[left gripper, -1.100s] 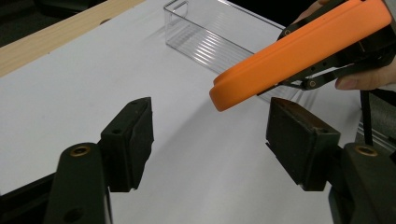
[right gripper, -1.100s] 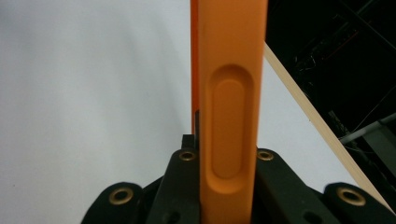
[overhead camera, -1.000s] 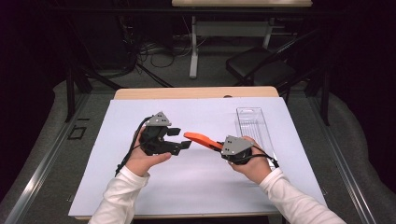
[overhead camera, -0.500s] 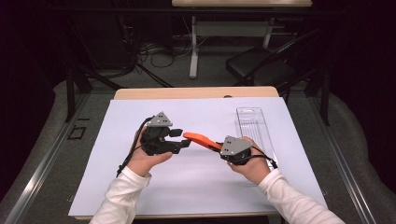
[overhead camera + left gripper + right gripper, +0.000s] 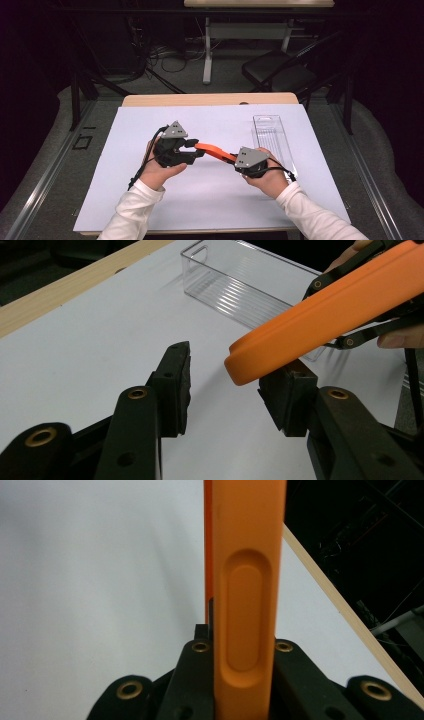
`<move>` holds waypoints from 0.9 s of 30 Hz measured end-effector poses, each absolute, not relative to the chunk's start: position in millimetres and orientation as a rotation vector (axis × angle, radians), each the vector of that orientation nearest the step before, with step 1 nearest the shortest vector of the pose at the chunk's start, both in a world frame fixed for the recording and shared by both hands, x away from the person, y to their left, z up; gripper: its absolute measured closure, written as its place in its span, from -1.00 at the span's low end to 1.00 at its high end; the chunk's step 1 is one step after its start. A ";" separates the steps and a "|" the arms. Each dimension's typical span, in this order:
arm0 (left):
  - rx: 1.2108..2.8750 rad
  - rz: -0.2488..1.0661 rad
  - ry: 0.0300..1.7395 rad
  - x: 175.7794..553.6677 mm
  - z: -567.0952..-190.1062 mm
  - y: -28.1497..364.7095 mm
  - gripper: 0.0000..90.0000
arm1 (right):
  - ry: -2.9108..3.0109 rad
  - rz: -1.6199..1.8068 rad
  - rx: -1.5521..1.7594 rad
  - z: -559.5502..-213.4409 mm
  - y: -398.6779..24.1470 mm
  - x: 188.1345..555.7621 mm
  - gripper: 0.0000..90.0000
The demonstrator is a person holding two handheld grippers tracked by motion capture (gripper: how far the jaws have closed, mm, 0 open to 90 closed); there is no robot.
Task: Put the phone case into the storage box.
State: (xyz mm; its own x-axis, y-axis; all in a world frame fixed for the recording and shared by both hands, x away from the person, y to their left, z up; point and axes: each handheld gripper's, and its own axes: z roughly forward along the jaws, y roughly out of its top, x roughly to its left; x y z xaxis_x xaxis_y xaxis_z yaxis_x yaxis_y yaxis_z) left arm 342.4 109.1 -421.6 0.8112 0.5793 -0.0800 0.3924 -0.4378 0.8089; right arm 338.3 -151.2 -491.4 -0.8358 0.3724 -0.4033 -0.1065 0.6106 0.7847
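Note:
An orange tool handle hangs level above the white sheet between my two grippers. My right gripper is shut on one end of it; in the right gripper view the handle runs straight up from between the jaws of the right gripper. My left gripper stands open around the other end, and its jaws have just been closing. In the left gripper view the handle's rounded tip lies against the right pad of the left gripper, with a gap to the left pad.
A clear plastic bin lies lengthwise on the white sheet at the right, just beyond my right hand; it is also in the left gripper view as the bin. The wooden table edge runs along the back. A chair stands behind the table.
The left gripper's jaws have drawn closer around the orange handle's end. Both hands have stayed where they were.

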 end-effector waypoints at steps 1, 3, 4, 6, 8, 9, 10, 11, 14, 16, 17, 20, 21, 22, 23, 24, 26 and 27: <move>2.086 0.262 0.714 342.4 -421.6 109.0 0.26 | 2.294 1.168 0.210 -491.6 -151.0 338.2 0.95; 2.087 0.260 0.712 342.3 -422.2 108.4 0.27 | 2.294 1.169 0.209 -491.8 -150.6 338.1 0.95; 2.087 0.256 0.710 342.3 -422.4 108.0 0.27 | 2.294 1.170 0.209 -491.9 -150.4 338.1 0.95; 2.089 0.251 0.711 342.3 -423.0 107.5 0.27 | 2.296 1.173 0.210 -492.1 -150.1 338.0 0.95; 2.088 0.247 0.706 342.3 -423.3 107.5 0.30 | 2.296 1.173 0.209 -492.3 -149.8 337.9 0.95; 2.087 0.249 0.707 342.4 -423.4 107.5 0.31 | 2.297 1.175 0.211 -492.4 -149.7 337.8 0.95; 2.087 0.248 0.707 342.5 -423.4 107.6 0.31 | 2.297 1.175 0.210 -492.5 -149.6 337.9 0.95; 2.086 0.244 0.704 342.6 -423.4 107.7 0.33 | 2.297 1.175 0.211 -492.6 -149.6 338.0 0.95; 2.083 0.232 0.694 342.8 -423.5 108.1 0.44 | 2.298 1.183 0.215 -492.6 -149.9 338.5 0.95; 2.077 0.231 0.694 342.7 -423.4 108.6 0.49 | 2.297 1.182 0.215 -492.3 -150.0 338.5 0.95; 2.072 0.229 0.694 342.6 -423.3 108.9 0.53 | 2.297 1.184 0.214 -492.2 -150.2 338.6 0.95; 2.067 0.214 0.689 343.1 -423.0 110.1 0.58 | 2.300 1.187 0.211 -492.4 -150.3 338.3 0.95; 2.066 0.213 0.690 343.2 -423.1 110.3 0.59 | 2.298 1.187 0.209 -492.4 -150.1 338.4 0.95; 2.064 0.210 0.691 343.3 -423.3 110.2 0.60 | 2.298 1.189 0.212 -492.5 -150.0 338.4 0.95; 2.065 0.205 0.690 343.3 -423.3 110.2 0.62 | 2.299 1.189 0.211 -492.6 -149.8 338.4 0.95; 2.064 0.208 0.692 343.2 -423.5 109.7 0.64 | 2.299 1.193 0.211 -492.9 -149.6 338.4 0.95; 2.059 0.207 0.693 343.3 -423.9 109.3 0.65 | 2.299 1.193 0.211 -493.1 -149.6 338.4 0.95; 2.062 0.204 0.689 343.4 -423.8 109.5 0.66 | 2.299 1.192 0.211 -493.1 -149.9 338.6 0.95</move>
State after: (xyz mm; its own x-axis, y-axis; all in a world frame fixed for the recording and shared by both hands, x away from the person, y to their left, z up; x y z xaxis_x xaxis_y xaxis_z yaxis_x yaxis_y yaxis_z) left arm 343.4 109.5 -423.8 0.8292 0.5462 -0.1190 0.3930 -0.4181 0.8190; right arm 338.6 -149.9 -493.1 -0.8437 0.3707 -0.3883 -0.1039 0.5968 0.7956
